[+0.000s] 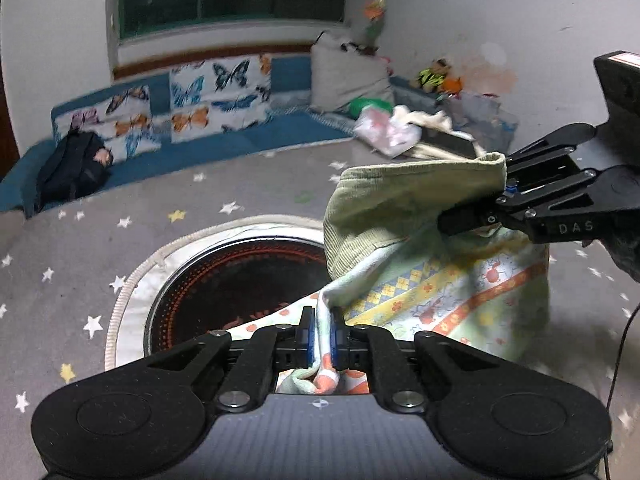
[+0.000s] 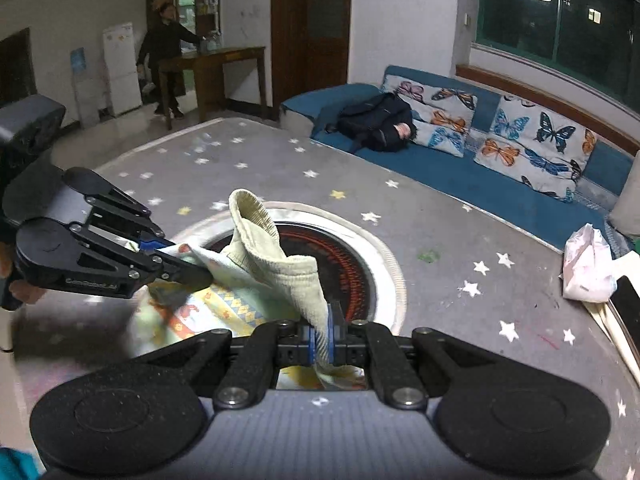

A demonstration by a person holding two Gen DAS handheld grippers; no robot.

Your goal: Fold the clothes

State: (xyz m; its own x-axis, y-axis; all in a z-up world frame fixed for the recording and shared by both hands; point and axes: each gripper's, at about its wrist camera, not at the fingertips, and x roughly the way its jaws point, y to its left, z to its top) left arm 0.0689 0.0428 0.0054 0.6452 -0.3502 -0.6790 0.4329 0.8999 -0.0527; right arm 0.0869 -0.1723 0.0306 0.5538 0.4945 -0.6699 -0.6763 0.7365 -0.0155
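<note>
Two tongs, left tongs [image 1: 320, 334] and right tongs [image 2: 322, 338], clamp our soft, light garment [image 1: 420, 276], hanging limp at two o'clock above the starred desk [image 1: 80, 240]; we judge hem edges the surest hold.

Dim indoor lamplight, fisheye-bent edges, motion blur on cloth [image 1: 440, 280].

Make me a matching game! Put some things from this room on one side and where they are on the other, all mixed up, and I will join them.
Things:
1. pale green ribbed garment with printed lining
2. black backpack
3. round dark heater plate
4. crumpled white and pink bag

Places:
A. sunk into the grey star-patterned cloth
B. lying on the blue couch
C. pinched by both grippers
D. on the star cloth near the couch corner

Pairs: 1-C, 2-B, 3-A, 4-D
</note>
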